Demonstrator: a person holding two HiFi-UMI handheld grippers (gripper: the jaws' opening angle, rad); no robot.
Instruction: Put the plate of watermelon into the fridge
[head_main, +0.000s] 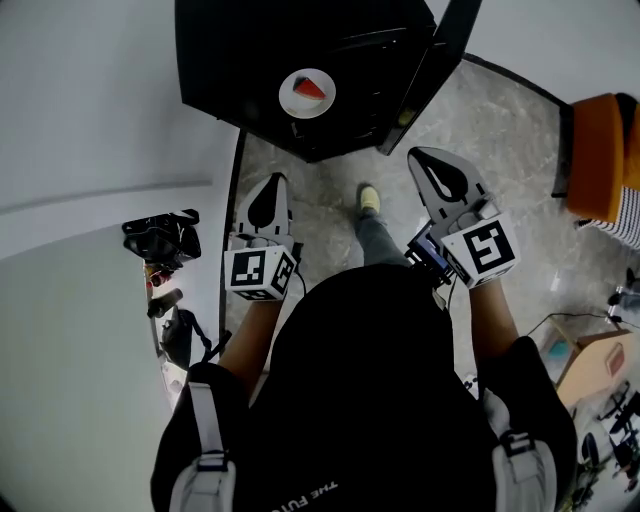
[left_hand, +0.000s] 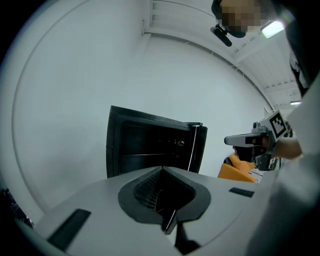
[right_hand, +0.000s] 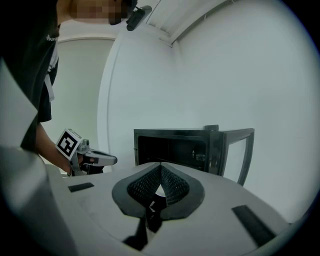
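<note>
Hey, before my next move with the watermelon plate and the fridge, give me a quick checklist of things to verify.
1. Fridge door open: ok, it stands swung out to the right.
2. Plate of watermelon in sight: ok, the head view shows it at the black fridge.
3. Plate on top or already on a shelf: cannot tell from these views.
4. Left gripper empty: ok, fingers together, nothing between them.
5. Right gripper empty: ok, fingers together, nothing between them.
6. Fingers opened for a grasp: not ok, both are shut and well short of the plate.
</note>
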